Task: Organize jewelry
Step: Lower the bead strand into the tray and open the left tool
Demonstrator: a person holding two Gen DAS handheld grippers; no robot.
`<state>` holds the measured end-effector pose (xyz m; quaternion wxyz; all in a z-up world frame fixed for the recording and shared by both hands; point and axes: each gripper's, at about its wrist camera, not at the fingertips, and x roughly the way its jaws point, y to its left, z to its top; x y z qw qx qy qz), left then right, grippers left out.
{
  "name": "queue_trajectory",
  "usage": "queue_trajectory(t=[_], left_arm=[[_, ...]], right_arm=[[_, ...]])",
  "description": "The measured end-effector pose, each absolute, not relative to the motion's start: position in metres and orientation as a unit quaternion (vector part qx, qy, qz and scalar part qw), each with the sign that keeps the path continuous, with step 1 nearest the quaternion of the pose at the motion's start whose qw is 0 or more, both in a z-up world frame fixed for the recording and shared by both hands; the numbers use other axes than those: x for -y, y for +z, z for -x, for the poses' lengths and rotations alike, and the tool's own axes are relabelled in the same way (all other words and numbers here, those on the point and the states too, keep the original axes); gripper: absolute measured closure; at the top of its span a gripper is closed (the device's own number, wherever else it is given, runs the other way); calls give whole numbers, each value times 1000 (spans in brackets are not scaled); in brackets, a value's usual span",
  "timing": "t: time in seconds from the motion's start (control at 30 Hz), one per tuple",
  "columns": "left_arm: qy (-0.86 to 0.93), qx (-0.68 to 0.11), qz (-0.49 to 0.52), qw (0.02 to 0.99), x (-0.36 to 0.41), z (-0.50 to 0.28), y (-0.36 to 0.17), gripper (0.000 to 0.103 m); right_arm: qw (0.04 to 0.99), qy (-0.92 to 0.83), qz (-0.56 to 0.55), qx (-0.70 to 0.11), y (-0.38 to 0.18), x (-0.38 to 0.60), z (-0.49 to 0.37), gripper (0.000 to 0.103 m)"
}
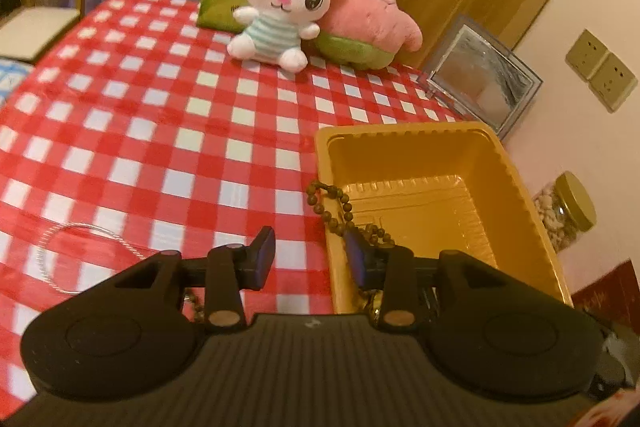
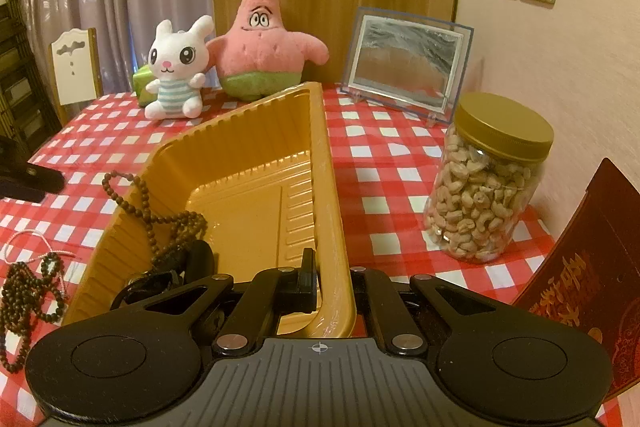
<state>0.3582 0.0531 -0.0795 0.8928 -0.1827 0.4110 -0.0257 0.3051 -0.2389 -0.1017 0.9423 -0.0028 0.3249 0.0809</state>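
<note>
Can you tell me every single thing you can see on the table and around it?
Plastic tray: one, gold, mid-table.
Brown bead strand: one, draped over tray's rim.
Second bead strand: one, dark, on cloth beside tray.
Clear bangle: one, on cloth.
Bunny plush: one, white, back.
Star plush: one, pink, back.
Picture frame: one, clear.
Cashew jar: one, gold lid.
Red box: one.
Left gripper: black, open.
Right gripper: black, clamping tray rim.

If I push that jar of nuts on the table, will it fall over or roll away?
The jar of nuts stands upright and looks nearly full, so it is probably heavy for its size and hard to tip. Its clear wall looks smooth, so it might slide on the checked tablecloth. Knocked onto its side, its round shape would likely roll.
</note>
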Motion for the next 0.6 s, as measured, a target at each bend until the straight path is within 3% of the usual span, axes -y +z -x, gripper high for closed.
queue_trajectory(t=[0.43, 0.47, 0.5, 0.6], left_arm=[[-21, -413, 197, 889, -39, -398, -109, 69], [-20, -413, 195, 890, -39, -399, -109, 76], [-22, -410, 195, 891, -38, -399, -110, 89], [-35, -399, 187, 897, -36, -397, -105, 97]], right_arm=[[941, 77, 0, -329, -103, 240, -306, 99], [941, 77, 0, -329, -103, 240, -306, 99], [941, 77, 0, -330, -104, 240, -306, 99], [941, 76, 1, -331, -104, 241, -307, 99]])
